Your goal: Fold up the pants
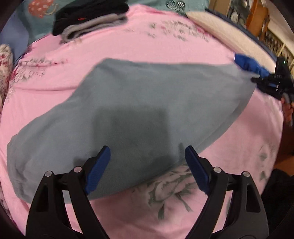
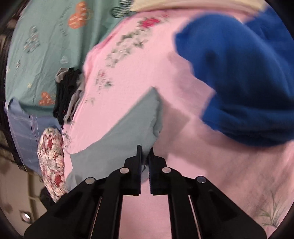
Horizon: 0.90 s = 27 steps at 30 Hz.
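Note:
Grey-blue pants [image 1: 128,114] lie spread across the pink floral bedsheet [image 1: 128,42]. My left gripper [image 1: 148,156] hovers open above their near edge, nothing between its blue-padded fingers [image 1: 99,171]. At the far right of the left wrist view, my right gripper [image 1: 257,80] grips the pants' far corner. In the right wrist view the right gripper [image 2: 145,152] is shut on the edge of the pants [image 2: 128,132], which stretch away to the left and look lifted at that end.
A folded black and grey pile of clothes [image 1: 88,16] lies at the sheet's far edge, beside a teal patterned cover [image 2: 47,46]. A blue garment [image 2: 244,77] sits to the right. A floral pillow [image 2: 52,161] lies at the bed's side.

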{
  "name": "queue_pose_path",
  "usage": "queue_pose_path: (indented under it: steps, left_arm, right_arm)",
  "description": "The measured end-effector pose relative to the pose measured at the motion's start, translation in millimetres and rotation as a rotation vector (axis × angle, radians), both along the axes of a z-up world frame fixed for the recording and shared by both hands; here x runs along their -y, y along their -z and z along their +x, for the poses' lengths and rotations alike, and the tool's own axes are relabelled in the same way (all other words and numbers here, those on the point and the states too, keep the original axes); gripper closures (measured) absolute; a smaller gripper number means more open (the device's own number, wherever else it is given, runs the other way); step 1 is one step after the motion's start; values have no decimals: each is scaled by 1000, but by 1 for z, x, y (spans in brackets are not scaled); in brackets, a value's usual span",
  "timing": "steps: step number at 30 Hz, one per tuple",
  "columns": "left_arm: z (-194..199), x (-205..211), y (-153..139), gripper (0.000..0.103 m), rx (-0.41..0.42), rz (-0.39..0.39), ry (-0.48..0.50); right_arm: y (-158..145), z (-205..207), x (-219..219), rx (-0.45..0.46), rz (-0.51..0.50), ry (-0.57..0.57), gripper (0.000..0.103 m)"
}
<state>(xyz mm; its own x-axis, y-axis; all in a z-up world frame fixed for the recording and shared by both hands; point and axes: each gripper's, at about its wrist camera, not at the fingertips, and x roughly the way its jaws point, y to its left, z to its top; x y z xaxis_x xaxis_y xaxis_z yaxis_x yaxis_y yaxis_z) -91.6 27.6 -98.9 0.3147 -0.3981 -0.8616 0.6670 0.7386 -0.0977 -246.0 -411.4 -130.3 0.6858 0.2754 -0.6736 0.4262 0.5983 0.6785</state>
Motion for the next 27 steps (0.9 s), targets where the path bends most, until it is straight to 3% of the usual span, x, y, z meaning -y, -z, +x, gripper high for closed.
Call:
queue_pose_path:
  steps: [5,8,11,15,18,20,23,25,27]
  left_arm:
    - [11,-65,-31,18,8,-140,-169]
    - [16,-104,-40,18,20,-194,-289]
    - [16,-141,-38,18,-1,-234,-377]
    - [13,-174,-30,18,-46,-266,-458]
    - [10,-194,-24,18,-71,-295,-514]
    - [12,-206,-22,18,-94,-327,-552]
    - [16,-219,-16,17,-137,-375,-606]
    - [20,-225,-9,17,-198,-417,-638]
    - [23,-231,-2,17,-258,-456,-683]
  right_arm:
    - [-50,49,-52,95,-168,-179,97]
    - [-65,90,-101,143,-213,-339,97]
    - [-60,122,-163,158,-238,-516,97]
    - [-28,142,-234,94,-269,-723,97]
    - [-19,141,-255,75,-340,-789,97]
    - [-19,139,-259,78,-323,-816,96]
    - [-21,135,-269,71,-341,-861,38]
    - [-26,132,-277,124,-278,-918,37]
    - [-35,130,-289,177,-299,-952,37]
